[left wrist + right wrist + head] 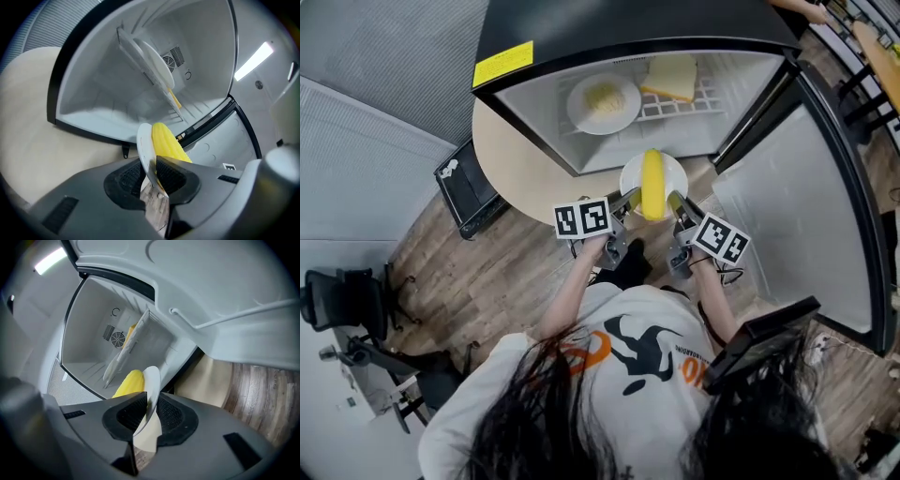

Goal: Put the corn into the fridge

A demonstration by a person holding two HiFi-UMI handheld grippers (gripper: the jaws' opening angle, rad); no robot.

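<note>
Your left gripper (630, 199) is clamped on the near-left rim of the small round white plate (673, 169). Your right gripper (675, 202) is clamped on its near-right rim. The yellow corn cob (652, 183) lies across the plate's middle. The plate is held between the two, over the edge of the round beige tabletop (516, 159), just outside the open black mini fridge (628, 23). Its door (787, 206) is swung right. Inside, the wire shelf (675, 105) carries another white plate of pale yellow food (581, 112) and a yellow wedge-shaped block (670, 77).
</note>
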